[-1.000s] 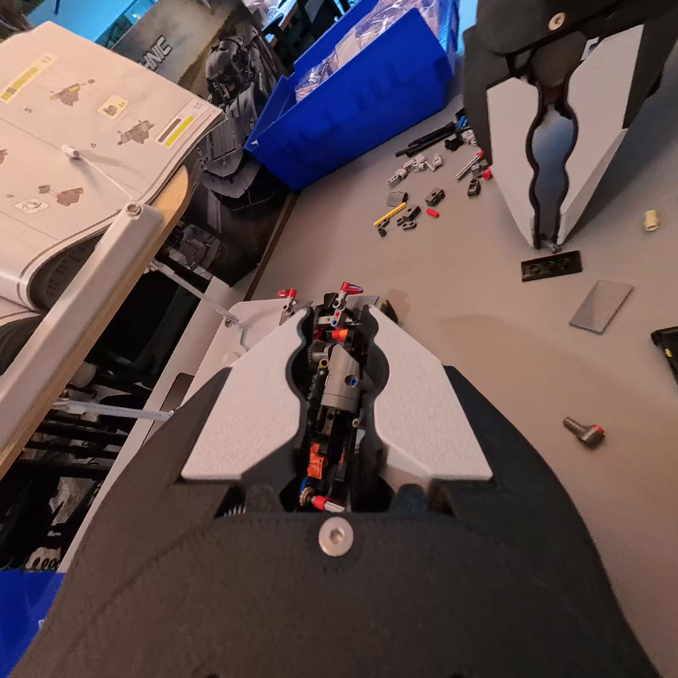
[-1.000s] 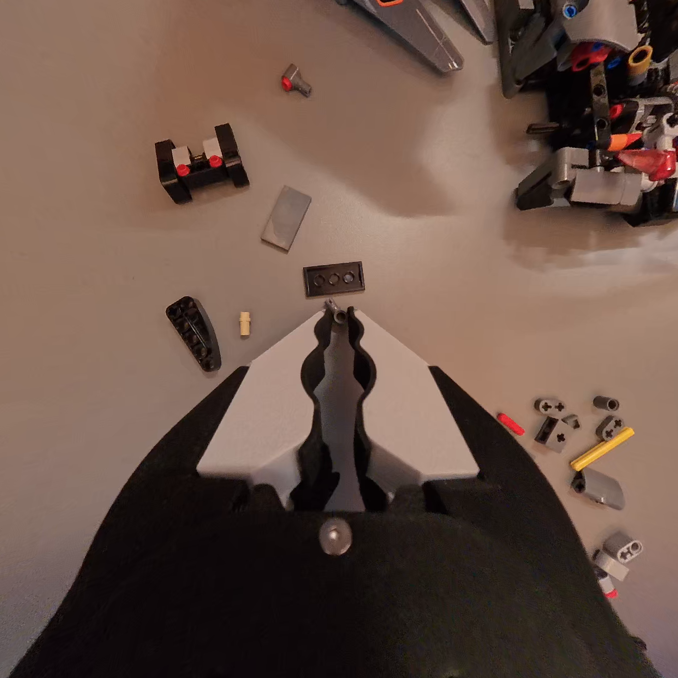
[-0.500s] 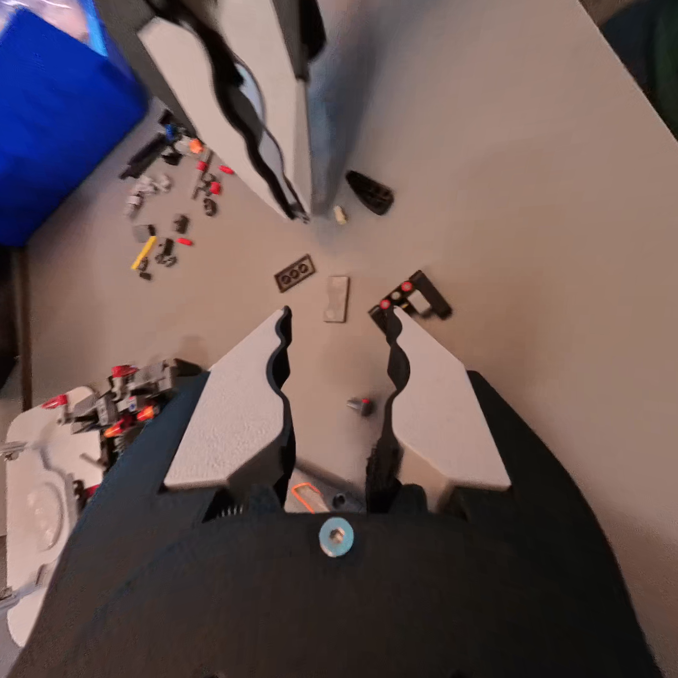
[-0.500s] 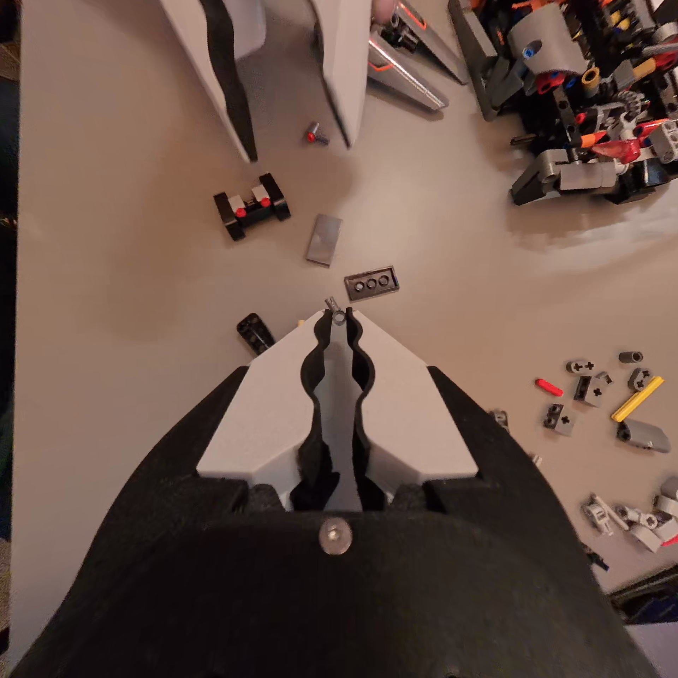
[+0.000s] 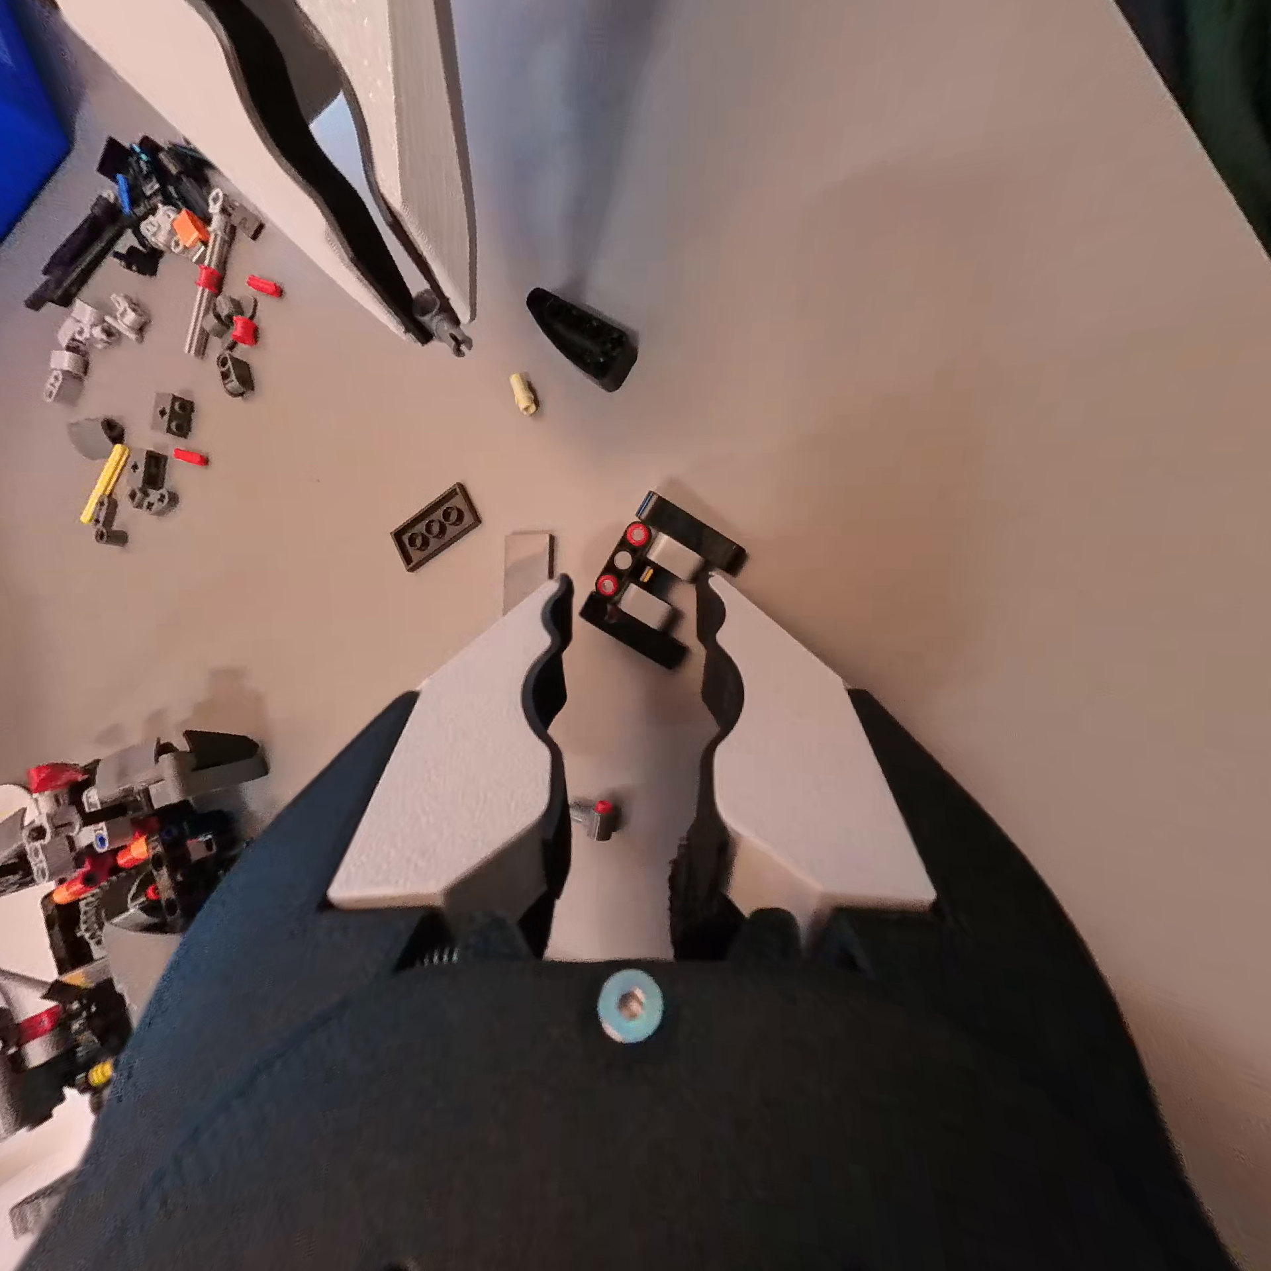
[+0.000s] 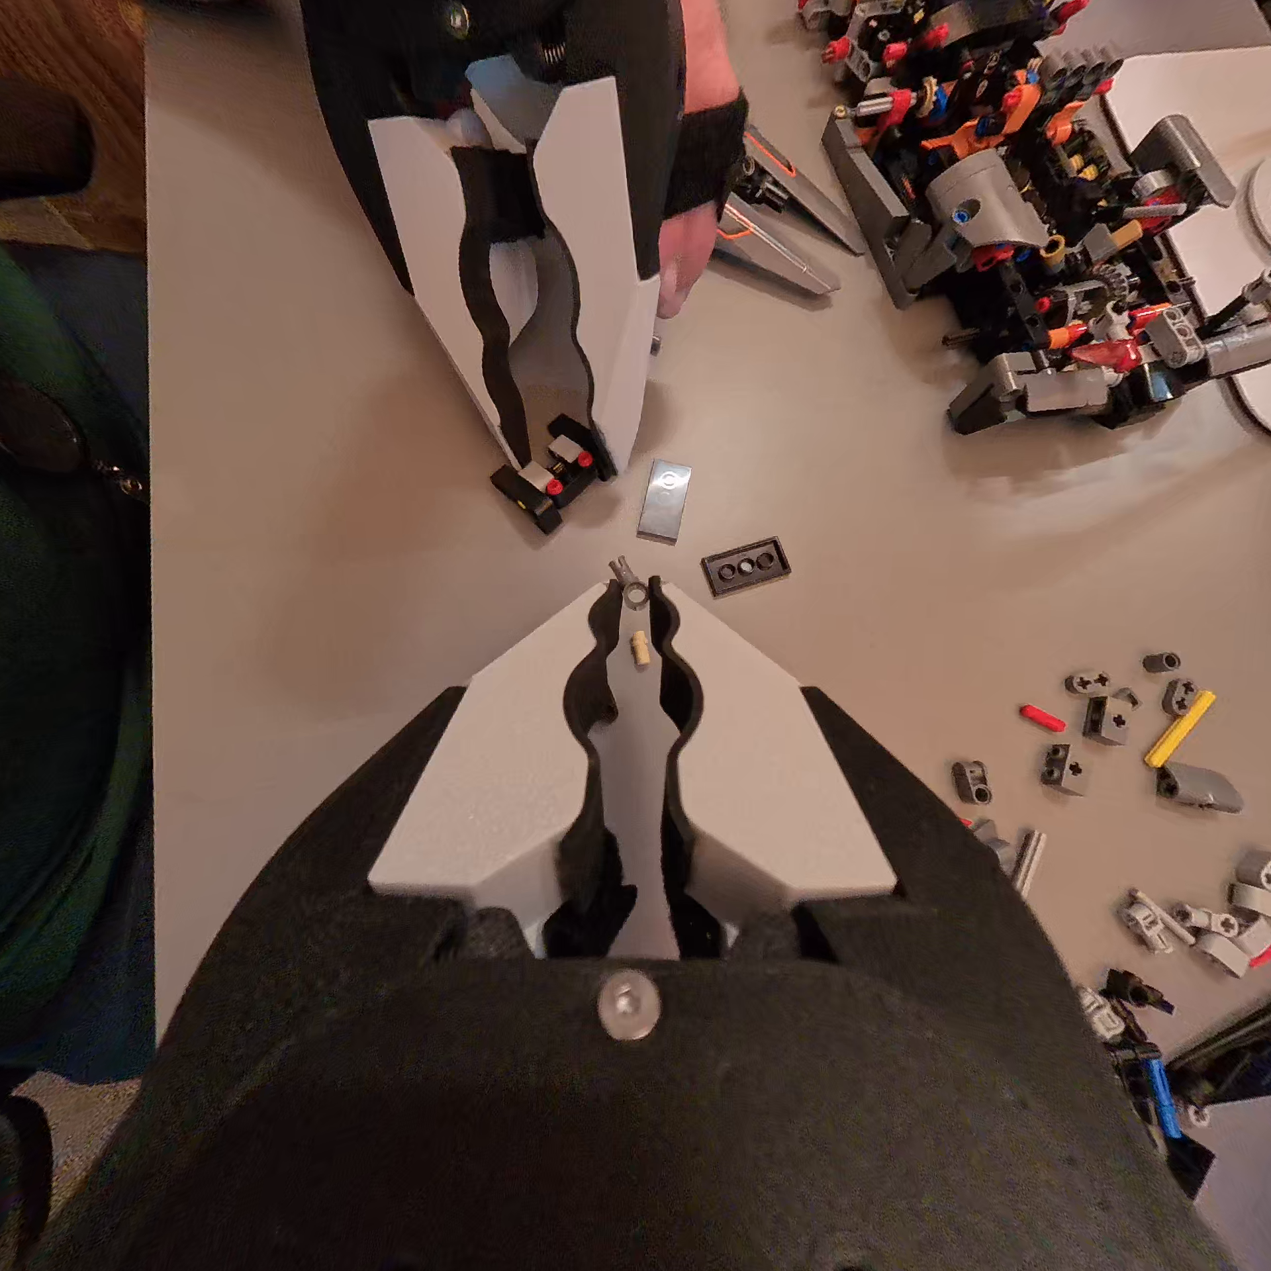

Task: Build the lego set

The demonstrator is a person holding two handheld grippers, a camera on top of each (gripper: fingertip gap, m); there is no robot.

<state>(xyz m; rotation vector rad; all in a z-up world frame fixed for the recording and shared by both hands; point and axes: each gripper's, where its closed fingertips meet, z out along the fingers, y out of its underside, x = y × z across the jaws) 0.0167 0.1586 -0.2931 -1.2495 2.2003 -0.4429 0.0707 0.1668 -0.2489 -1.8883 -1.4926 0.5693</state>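
My left gripper [image 5: 636, 588] is open and low over the table. Its fingertips straddle a small black sub-assembly with red pins and grey blocks [image 5: 653, 584]. The same gripper [image 6: 564, 457] and sub-assembly [image 6: 550, 481] show in the right wrist view. My right gripper [image 6: 633, 584] is shut on a small dark grey pin connector [image 6: 631, 581] at its tips, a short way above the table. It also shows at the top of the left wrist view [image 5: 440, 323]. The large part-built model [image 6: 1031, 241] stands apart, at the left edge of the left wrist view [image 5: 117, 825].
A black plate with three holes [image 5: 435, 526], a grey tile [image 5: 528, 557], a tan pin [image 5: 524, 393], a black wedge piece [image 5: 581, 337] and a grey connector with a red pin [image 5: 597, 817] lie near. Several loose parts [image 6: 1135, 729] are scattered. A blue bin [image 5: 20, 103] stands far left. Some 8 cm of space lies between my two pairs of fingers.
My left gripper let go of the large model, swung right, opened and came down around the black sub-assembly. My right gripper kept hold of the grey pin and drew back.
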